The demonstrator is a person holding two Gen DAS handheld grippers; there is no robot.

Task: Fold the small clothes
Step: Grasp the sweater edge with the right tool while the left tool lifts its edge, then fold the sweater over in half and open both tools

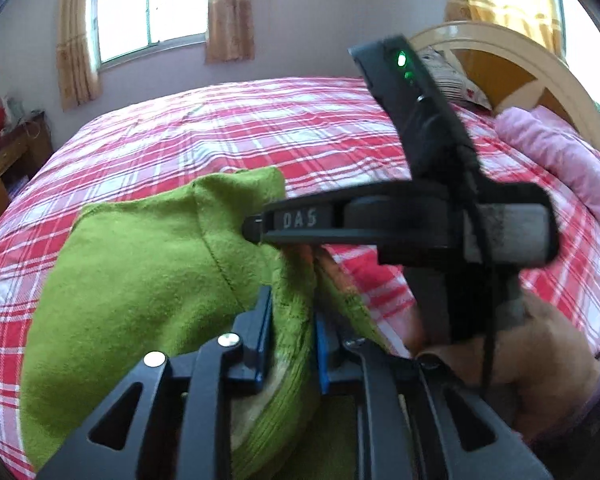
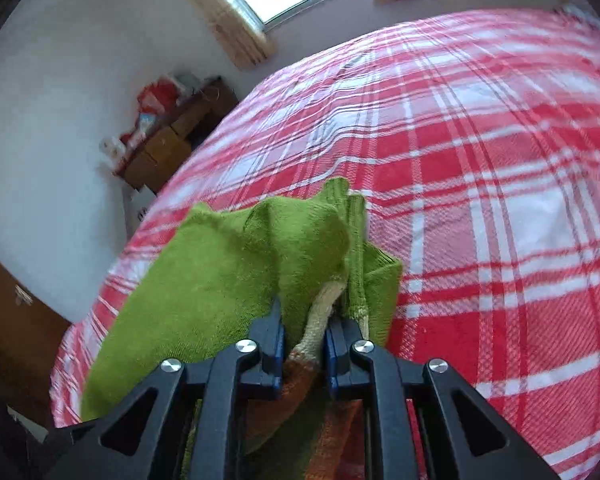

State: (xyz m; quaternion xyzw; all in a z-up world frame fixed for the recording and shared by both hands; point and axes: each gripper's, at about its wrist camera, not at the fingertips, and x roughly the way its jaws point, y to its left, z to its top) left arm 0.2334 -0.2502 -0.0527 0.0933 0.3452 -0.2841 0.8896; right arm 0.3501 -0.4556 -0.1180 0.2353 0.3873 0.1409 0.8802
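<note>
Your left claw (image 1: 294, 336) is squeezing a fold of the small green knitted garment (image 1: 148, 276), with its blue pads pressed against the cloth on both sides. Your right claw (image 2: 305, 340) is squeezing the same green garment (image 2: 228, 276) too, and a pale cream and orange edge of the cloth is poking out between its blue pads. Both claws are clenched on the cloth.

You are holding the garment up over the bed with the red and white checked cover (image 1: 228, 128). In the left view the cloth is hanging in front of the near edge of the bed, a bit toward the left side. In the right view the green cloth is bunching up in folds just past the pads, with ribbed edges sticking up at the top.

In the left view your right claw's black body (image 1: 420, 220) is crossing the picture sideways, with a green light glowing on it, and your right hand (image 1: 520, 352) is gripping its handle.

A pink fluffy blanket (image 1: 560, 160) is lying at the head edge of the bed, next to the cream and yellow round headboard (image 1: 512, 64). A window with tan curtains (image 1: 148, 8) is shining on the far wall. A brown wooden desk (image 2: 172, 140) with red bags on it is standing by the wall beside the bed.
</note>
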